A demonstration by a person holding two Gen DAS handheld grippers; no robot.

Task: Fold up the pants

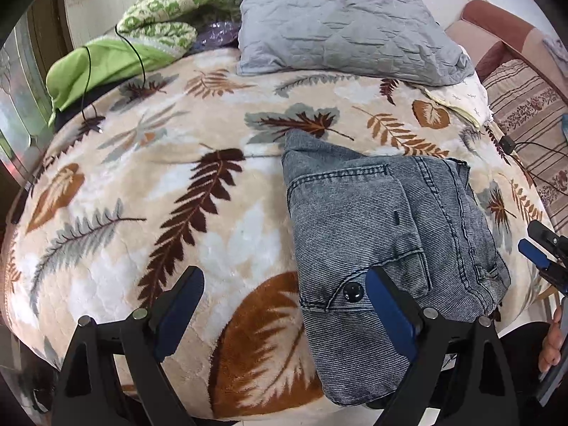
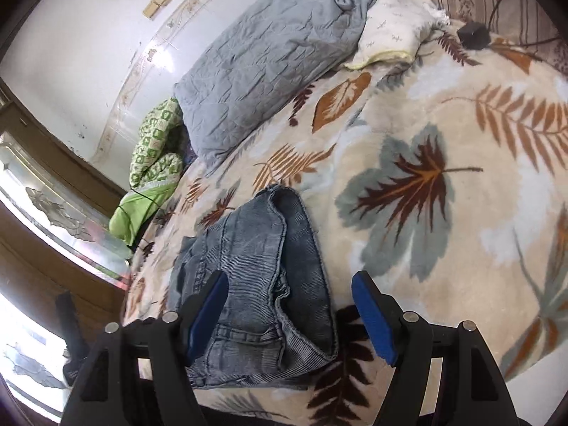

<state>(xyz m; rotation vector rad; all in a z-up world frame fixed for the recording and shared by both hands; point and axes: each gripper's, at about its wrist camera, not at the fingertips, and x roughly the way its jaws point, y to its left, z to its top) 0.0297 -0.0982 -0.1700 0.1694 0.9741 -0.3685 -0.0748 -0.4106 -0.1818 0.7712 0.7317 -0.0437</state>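
Observation:
The pants [image 1: 390, 220] are grey-blue jeans folded into a compact bundle. They lie on a leaf-patterned blanket [image 1: 159, 184] near the bed's front edge, with the buttoned waistband toward me. My left gripper [image 1: 282, 280] hovers open above their left edge, its right finger over the denim beside the button, and holds nothing. In the right wrist view my right gripper [image 2: 289, 282] is open above the pants [image 2: 255, 266]. Its left pad is over the denim, its right pad is over the blanket [image 2: 443, 248], and nothing is pinched. The right gripper's fingers [image 1: 532, 252] also show at the left wrist view's right edge.
A grey quilted pillow [image 1: 337, 25] and a white cloth [image 1: 465, 96] lie at the back of the bed. A green blanket [image 1: 106, 60] with a black cable sits at the back left. A striped sofa [image 1: 525, 106] stands to the right, and a person's hand [image 1: 552, 340] shows at the lower right.

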